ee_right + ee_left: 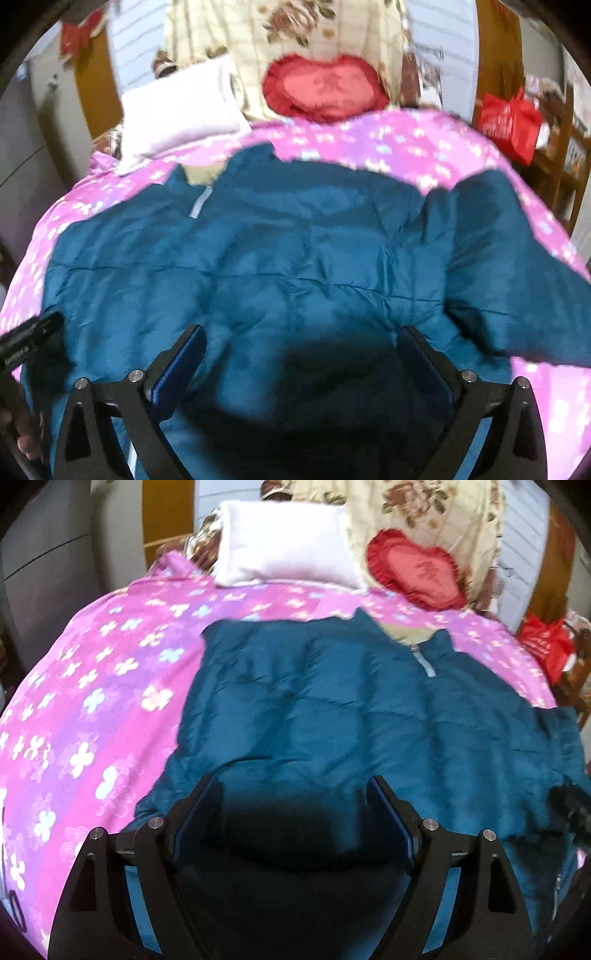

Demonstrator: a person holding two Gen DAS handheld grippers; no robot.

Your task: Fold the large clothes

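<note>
We look down along both grippers at a bed covered by a pink flowered sheet (110, 672).

Left wrist view, left to right: a grey cabinet (48, 572) stands beside the bed. The sheet fills the left part of the frame. A white pillow (284, 542) lies at the head of the bed, with a red heart-shaped cushion (417, 570) to its right, leaning on a cream flowered blanket (436, 513). A red bag (546, 646) sits off the bed's right edge.

The teal padded jacket (332, 709) lies spread flat on the sheet, collar toward the pillow, its zip (424, 661) right of centre. One sleeve reaches toward the right edge of the frame.

We see the left gripper (293, 794) poised over the jacket's lower hem. Its jaws stand wide apart. The fabric passes beneath and between them, but the pads do not press on it; nothing is held.

Right wrist view, left to right: the other gripper's black tip and part of a hand (22, 432) appear at the left edge. The jacket fills the centre, its right sleeve (517, 277) folded inward over the sheet.

The right gripper (303, 350) hangs above the jacket's lower part. Its fingers (181, 365) are spread wide, with blue pads showing. We see no fabric pinched between them.
</note>
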